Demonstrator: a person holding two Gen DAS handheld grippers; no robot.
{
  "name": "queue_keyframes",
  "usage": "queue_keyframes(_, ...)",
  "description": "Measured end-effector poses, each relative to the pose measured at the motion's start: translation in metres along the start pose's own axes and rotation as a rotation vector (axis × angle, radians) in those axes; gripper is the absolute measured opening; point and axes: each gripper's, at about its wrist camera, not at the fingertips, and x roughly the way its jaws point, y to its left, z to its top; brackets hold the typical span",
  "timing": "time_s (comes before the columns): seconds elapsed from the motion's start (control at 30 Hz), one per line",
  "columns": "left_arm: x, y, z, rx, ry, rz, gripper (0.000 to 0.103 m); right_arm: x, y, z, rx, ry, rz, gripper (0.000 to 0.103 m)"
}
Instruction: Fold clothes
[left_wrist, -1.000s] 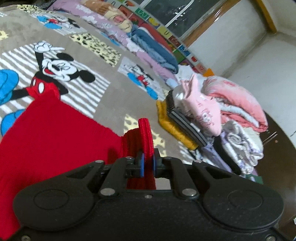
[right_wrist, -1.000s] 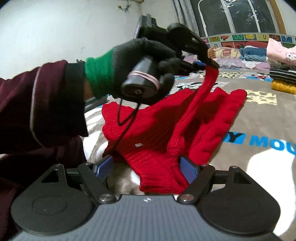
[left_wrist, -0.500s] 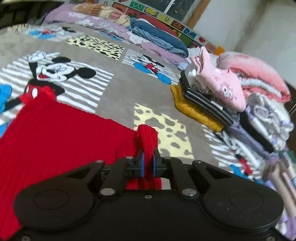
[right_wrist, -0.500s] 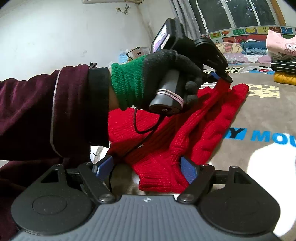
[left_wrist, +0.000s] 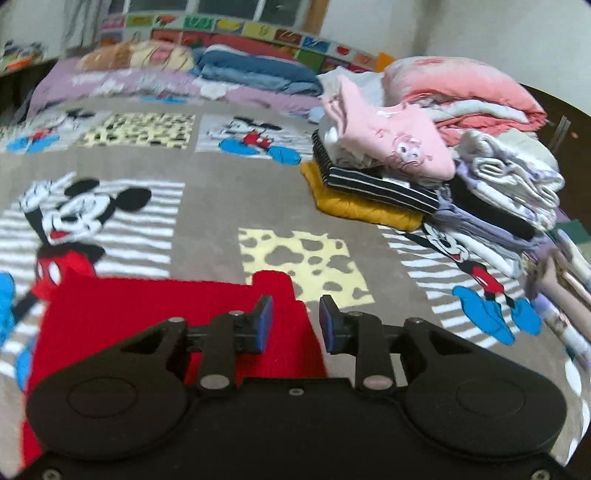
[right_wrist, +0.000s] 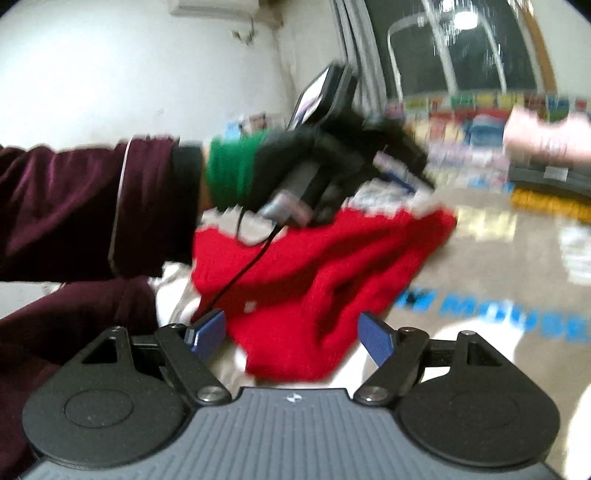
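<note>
Jaws, both grippers: apart, holding nothing. Left gripper (left_wrist: 295, 325): blue pads spread above the near right corner of the red ribbed knit sweater (left_wrist: 155, 314), not touching it as far as can be told. Right gripper (right_wrist: 291, 334): pads wide apart, the sweater's bunched near edge lying between them and just beyond, unclamped.

Sweater, position: flat on the grey cartoon-mouse print blanket (left_wrist: 210, 192), near left in the left wrist view, a cuff or folded tab projecting at its far right corner.

Step in hand, judged: one fold laid down and let go; folding part done. Next move likely calls for a fresh grip on an edge or the loose sleeve, with care that the thick knit does not slide open.

Left hand (right_wrist: 314, 173): black glove with green cuff, maroon sleeve, held level over the sweater's far side; blurred.

Far right: stack of folded garments (left_wrist: 388, 173), mustard at the bottom, striped, pink on top, well apart.
</note>
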Motion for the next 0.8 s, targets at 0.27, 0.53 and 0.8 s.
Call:
queue_keyframes(0.27, 0.003, 0.028, -0.017, 0.006, 0.087, -0.024, 0.025, 0.05, 0.041, 0.013, -0.257, -0.043, -0.029, 0.077)
queue_keyframes(0.53, 0.023, 0.06, -0.03, -0.227, 0.173, -0.185, 0.018, 0.076, 0.019, 0.003, -0.171, 0.068, -0.06, 0.077)
queue_keyframes(0.8, 0.005, 0.057, -0.03, -0.257, 0.025, -0.223, 0.008, 0.068, 0.03, 0.01, -0.228, -0.019, -0.048, 0.076)
